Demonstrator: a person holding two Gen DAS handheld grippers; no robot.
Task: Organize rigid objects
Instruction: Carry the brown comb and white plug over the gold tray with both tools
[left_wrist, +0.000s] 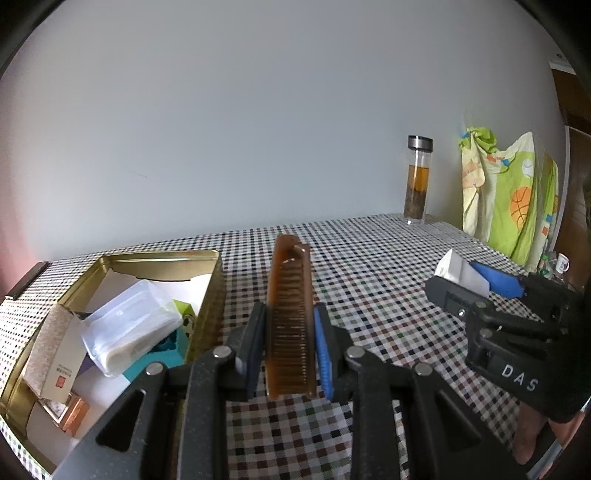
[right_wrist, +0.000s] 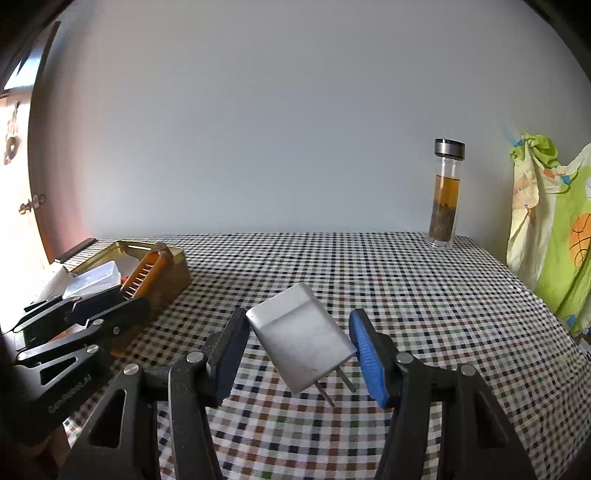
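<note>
My left gripper (left_wrist: 290, 332) is shut on a brown comb (left_wrist: 290, 306), held upright above the checkered table just right of the gold tin box (left_wrist: 212, 291). The comb also shows in the right wrist view (right_wrist: 147, 275), beside the tin (right_wrist: 173, 273). My right gripper (right_wrist: 299, 343) is shut on a white plug charger (right_wrist: 301, 332), held tilted above the table with its two prongs pointing toward me. The charger and right gripper show at the right in the left wrist view (left_wrist: 461, 273).
The tin holds a clear plastic case (left_wrist: 129, 325), small cartons and a teal box. A glass tea bottle (right_wrist: 445, 199) stands at the table's far right corner. A green patterned cloth (right_wrist: 554, 236) hangs beyond the right edge. A wall runs behind the table.
</note>
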